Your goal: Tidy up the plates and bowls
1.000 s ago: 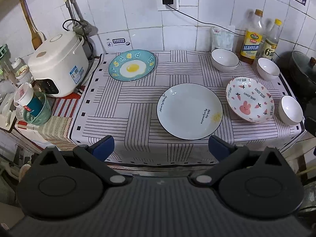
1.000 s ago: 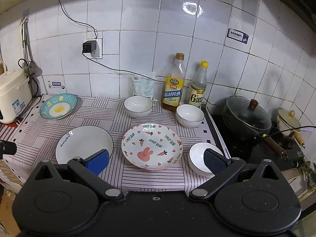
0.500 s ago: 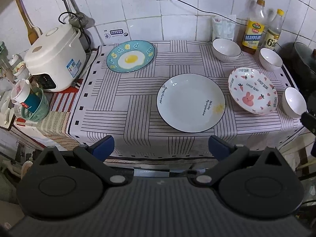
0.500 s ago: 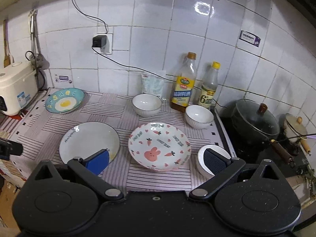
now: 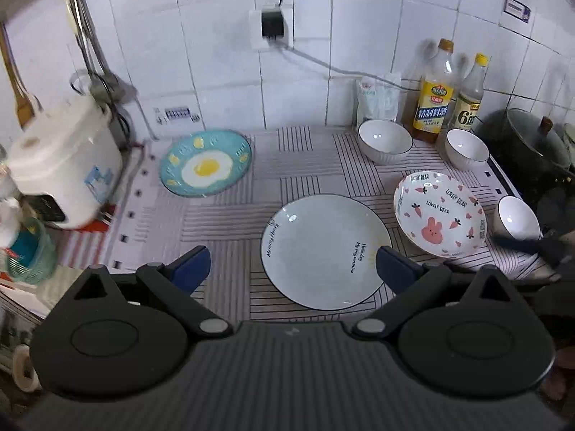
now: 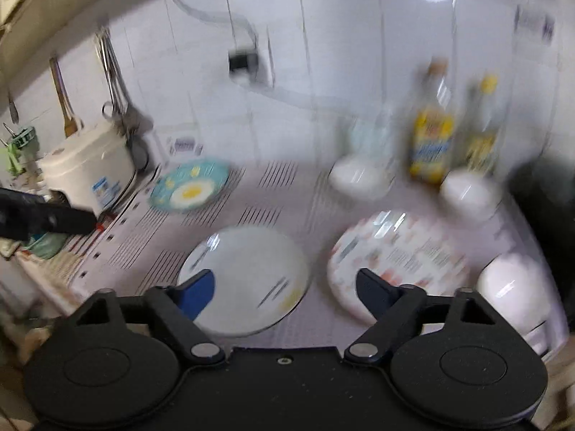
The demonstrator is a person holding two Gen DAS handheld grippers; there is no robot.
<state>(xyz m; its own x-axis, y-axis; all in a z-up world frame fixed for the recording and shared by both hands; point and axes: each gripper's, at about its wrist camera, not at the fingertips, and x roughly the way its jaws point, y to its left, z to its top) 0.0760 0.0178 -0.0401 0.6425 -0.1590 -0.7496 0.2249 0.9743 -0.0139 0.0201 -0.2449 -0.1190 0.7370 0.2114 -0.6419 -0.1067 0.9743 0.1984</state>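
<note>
White glaze marks the large plate (image 5: 326, 251), which lies flat on the striped cloth (image 5: 230, 212) of the worktop, at about 12 o'clock from the left gripper (image 5: 293, 267) and partly framed by its blue-tipped fingers (image 5: 190, 268). At the plate's 3 o'clock, just beside it, sits the bunny-print dish (image 5: 439, 215); at its 10 o'clock, well apart, lies the teal egg plate (image 5: 205, 162). Three white bowls stand to the right: two near the bottles (image 5: 435, 107) at the back, at (image 5: 385, 142) and (image 5: 466, 149), and one (image 5: 517, 217) at the front right edge, by the dark pot (image 5: 535, 143).

Both pairs of fingers are spread wide and hold nothing. The right gripper (image 6: 284, 289) hangs over the gap between white plate (image 6: 244, 280) and bunny dish (image 6: 395, 265); its view is heavily smeared.

The step appears to be an approach for a first pick. To do it well, I would take a plate by its rim, one finger under the lip, and lift it level before stacking on a larger one; the bowls likely nest best among themselves.

Compared with half a second ago, the left camera sits lower and closer, so the white plate now reaches between the fingertips. The right view has swung leftward, bringing the rice cooker (image 6: 90, 172) into frame.
</note>
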